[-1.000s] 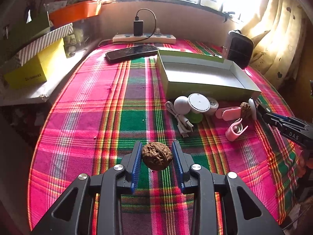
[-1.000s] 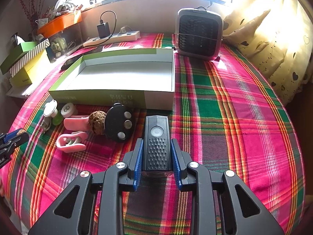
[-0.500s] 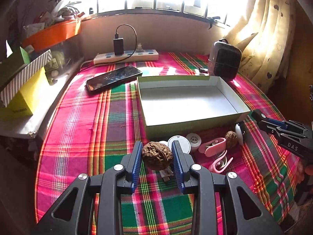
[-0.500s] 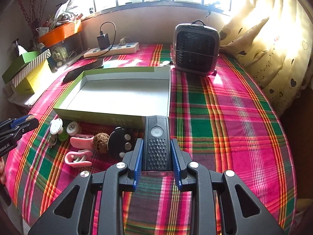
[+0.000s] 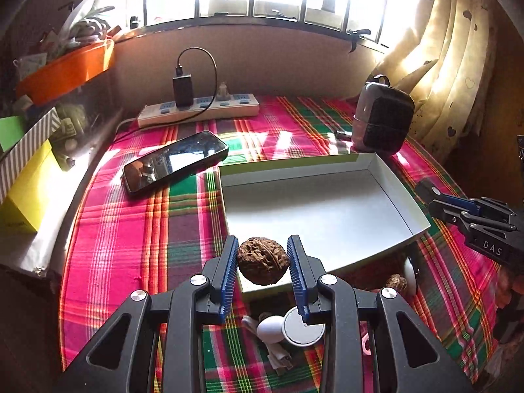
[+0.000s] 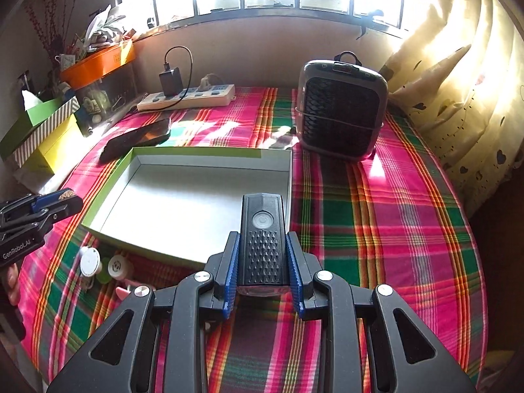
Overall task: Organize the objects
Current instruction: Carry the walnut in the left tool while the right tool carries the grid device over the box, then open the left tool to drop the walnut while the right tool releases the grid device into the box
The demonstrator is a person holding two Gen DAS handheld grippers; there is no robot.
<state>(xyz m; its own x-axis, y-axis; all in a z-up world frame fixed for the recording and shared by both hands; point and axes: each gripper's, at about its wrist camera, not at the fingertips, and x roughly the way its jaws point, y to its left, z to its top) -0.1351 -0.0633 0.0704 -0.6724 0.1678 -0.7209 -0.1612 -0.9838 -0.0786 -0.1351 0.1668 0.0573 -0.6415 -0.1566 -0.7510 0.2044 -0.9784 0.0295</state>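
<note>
Both tongs have risen and moved toward the far window, so the left tongs [image 5: 262,263] now carry the brown wrinkled walnut [image 5: 262,260] over the near edge of the shallow green-sided white box [image 5: 327,209], and the right tongs [image 6: 263,263] hold the black ribbed bike light [image 6: 263,240] over its near right corner.

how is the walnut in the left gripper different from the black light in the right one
The walnut is round, brown and wrinkled; the black light is a long, boxy block with a studded grip and a round button. The walnut sits wholly between its pads; the light juts out past them. Both are clamped in a hand-held gripper by the open box.
</note>
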